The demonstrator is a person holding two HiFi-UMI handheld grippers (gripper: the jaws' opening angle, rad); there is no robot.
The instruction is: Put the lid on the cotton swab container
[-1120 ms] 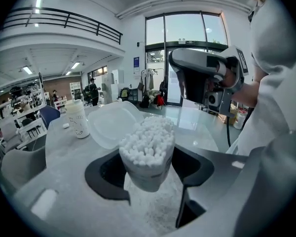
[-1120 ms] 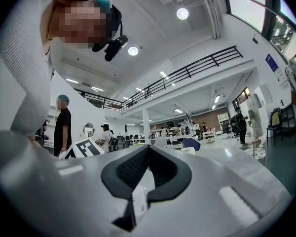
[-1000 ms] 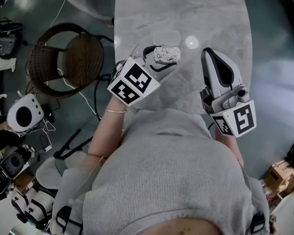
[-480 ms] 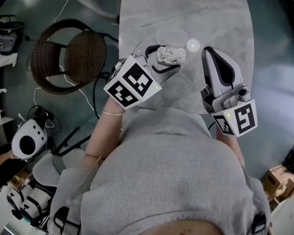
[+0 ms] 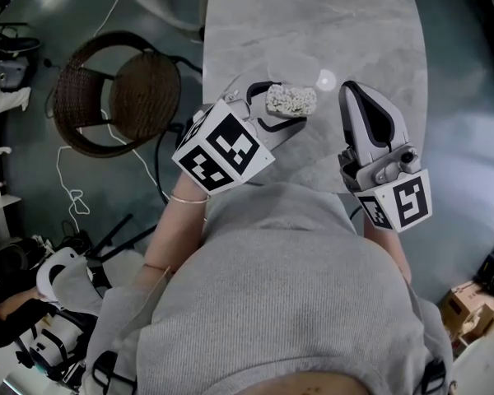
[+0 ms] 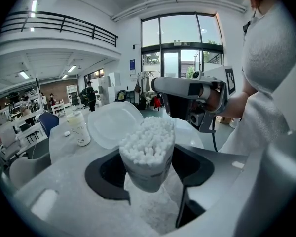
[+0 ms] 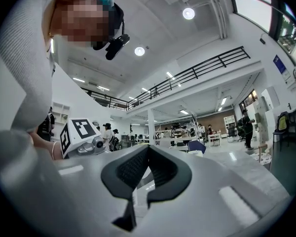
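A clear container packed with white cotton swabs (image 5: pixel 291 99) (image 6: pixel 147 152) sits between my left gripper's (image 5: pixel 286 109) (image 6: pixel 148 169) dark pads, which are shut on its sides. Its top has no cover. The translucent lid (image 5: pixel 293 66) (image 6: pixel 111 125) lies flat on the grey marble table (image 5: pixel 362 23), just beyond the container. My right gripper (image 5: pixel 351 86) (image 7: pixel 148 149) hovers to the container's right with its jaws shut and nothing between them. The same gripper (image 6: pixel 187 89) shows in the left gripper view, behind the swabs.
A small white bottle (image 6: pixel 79 128) stands at the table's far end. A wicker chair (image 5: pixel 119 93) is beside the table's left edge, with cables on the floor by it. The table's near rounded edge runs just in front of the person's body.
The head view has shifted a little. My left gripper keeps its hold on the container beside the lid, and the right gripper has stayed in place.
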